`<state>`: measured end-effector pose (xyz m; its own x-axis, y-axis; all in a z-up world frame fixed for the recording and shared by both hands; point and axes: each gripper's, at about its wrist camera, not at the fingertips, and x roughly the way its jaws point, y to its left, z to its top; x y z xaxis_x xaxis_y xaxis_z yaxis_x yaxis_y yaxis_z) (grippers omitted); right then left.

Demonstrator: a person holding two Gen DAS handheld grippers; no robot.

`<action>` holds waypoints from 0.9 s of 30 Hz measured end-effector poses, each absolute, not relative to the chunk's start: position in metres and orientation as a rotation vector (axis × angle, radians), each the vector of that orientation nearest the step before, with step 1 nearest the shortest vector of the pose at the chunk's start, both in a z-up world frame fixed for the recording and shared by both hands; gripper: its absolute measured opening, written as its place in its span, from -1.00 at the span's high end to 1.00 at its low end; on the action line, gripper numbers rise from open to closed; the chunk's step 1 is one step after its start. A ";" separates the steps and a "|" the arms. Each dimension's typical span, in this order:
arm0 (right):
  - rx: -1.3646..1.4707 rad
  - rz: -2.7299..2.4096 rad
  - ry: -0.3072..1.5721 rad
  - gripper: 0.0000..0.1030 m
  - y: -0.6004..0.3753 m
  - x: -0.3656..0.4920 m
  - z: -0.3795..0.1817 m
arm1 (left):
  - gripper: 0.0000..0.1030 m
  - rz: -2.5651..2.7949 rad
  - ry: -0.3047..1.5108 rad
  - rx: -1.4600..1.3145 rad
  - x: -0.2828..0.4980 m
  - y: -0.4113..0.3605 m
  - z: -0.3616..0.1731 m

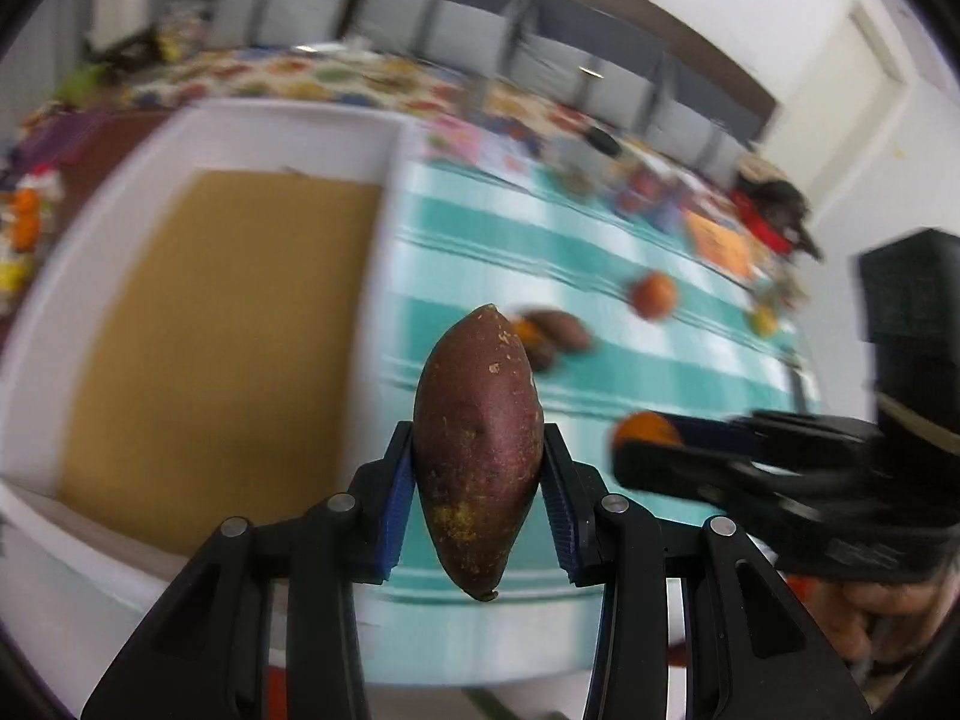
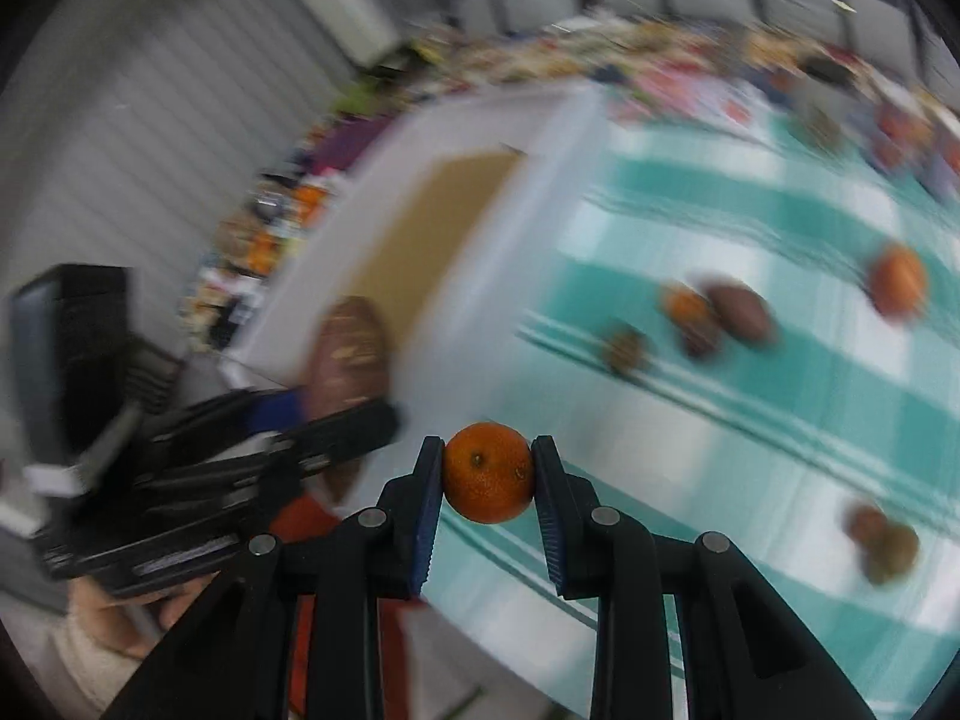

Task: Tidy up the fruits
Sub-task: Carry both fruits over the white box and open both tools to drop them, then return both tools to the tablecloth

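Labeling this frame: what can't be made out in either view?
- Left wrist: sweet potato hides part of the produce behind it; motion blur.
- Right wrist: brown items on the teal cloth too blurred to identify.
- Both: far clutter blurred.

Teal-and-white checked cloth [image 1: 480,228], patterned floral cloth [image 1: 336,75] beyond, grey cabinets [image 1: 480,24] behind.

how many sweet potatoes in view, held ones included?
2, possibly more. One sweet potato is clamped in the left tool; another lies on the checked cloth beside an orange fruit. Blur may hide others.
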<state>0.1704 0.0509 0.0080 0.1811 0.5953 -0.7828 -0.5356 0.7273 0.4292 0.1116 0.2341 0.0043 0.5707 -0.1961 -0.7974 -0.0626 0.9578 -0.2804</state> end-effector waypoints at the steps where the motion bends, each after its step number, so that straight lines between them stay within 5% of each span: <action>1: 0.066 0.832 1.126 0.43 0.071 0.171 0.015 | 0.22 -0.035 0.970 -0.284 0.115 0.251 0.003; 12: -0.124 0.878 1.170 0.42 0.220 0.161 -0.037 | 0.19 0.246 1.133 -0.230 0.132 0.344 -0.078; 16: -0.151 0.842 1.160 0.36 0.223 0.163 -0.050 | -0.40 0.271 1.105 -0.240 0.124 0.342 -0.075; 18: -0.140 0.831 1.154 0.17 0.216 0.165 -0.051 | -0.52 0.280 1.061 -0.249 0.118 0.342 -0.067; 20: -0.135 0.811 1.125 -0.53 0.204 0.165 -0.045 | -0.58 0.279 1.021 -0.261 0.113 0.339 -0.056; 27: -0.092 0.727 0.926 -0.88 0.119 0.154 0.000 | -0.75 0.177 0.867 -0.273 0.095 0.283 -0.018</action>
<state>0.1541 0.1186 0.0003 0.3839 0.5316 -0.7550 -0.6076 0.7611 0.2269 0.0953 0.2829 -0.0179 0.6359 0.0428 -0.7706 -0.2631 0.9507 -0.1643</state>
